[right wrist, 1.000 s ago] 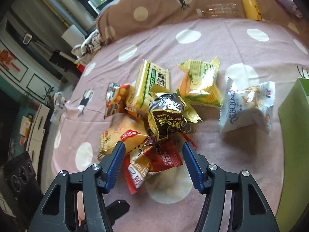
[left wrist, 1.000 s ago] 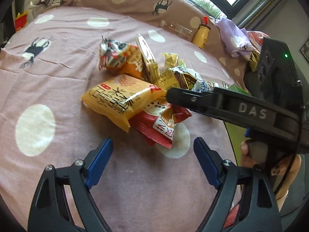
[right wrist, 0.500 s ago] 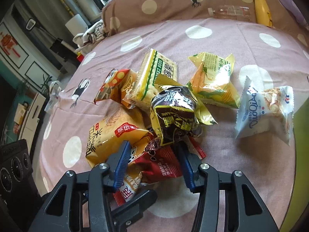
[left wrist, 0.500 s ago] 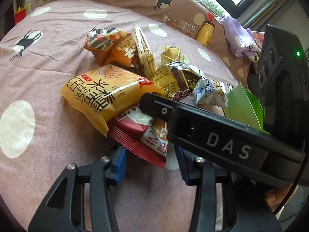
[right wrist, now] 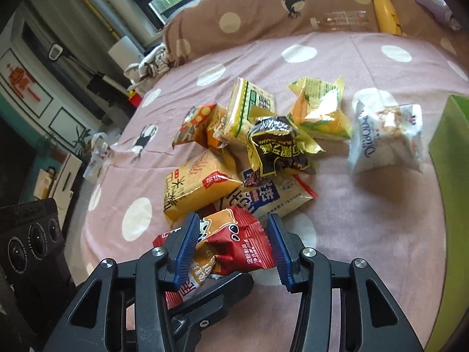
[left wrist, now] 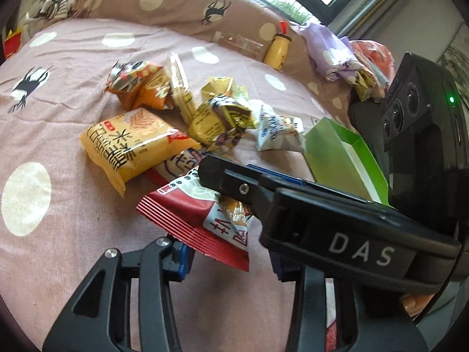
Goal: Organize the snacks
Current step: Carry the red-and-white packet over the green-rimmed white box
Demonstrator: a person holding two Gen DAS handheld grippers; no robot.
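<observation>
A pile of snack packets lies on the pink dotted bedspread [left wrist: 58, 94]. My left gripper [left wrist: 230, 264] is shut on the striped end of a red snack packet [left wrist: 199, 220]. My right gripper [right wrist: 233, 249] is shut on the crumpled end of what looks like the same red snack packet [right wrist: 234, 246], held just above the bedspread. One of the right gripper's fingers [left wrist: 293, 205] crosses the left wrist view over the packet. Behind lie a yellow packet [right wrist: 199, 187], a white-and-blue packet [right wrist: 269, 196] and a dark crumpled packet [right wrist: 275, 149]. A green box [left wrist: 337, 158] stands at the right.
A white packet [right wrist: 387, 140], a corn-yellow packet [right wrist: 319, 111], a cracker pack [right wrist: 249, 108] and an orange packet [right wrist: 202, 126] lie further back. A yellow bottle [left wrist: 277, 48] and a clear bottle [left wrist: 240, 42] rest against the brown pillow [left wrist: 176, 0]. Purple cloth [left wrist: 331, 55] lies at the back right.
Both grippers came in and their jaws narrowed onto the red packet. It has come away from the pile, uncovering the white-and-blue packet beneath it.
</observation>
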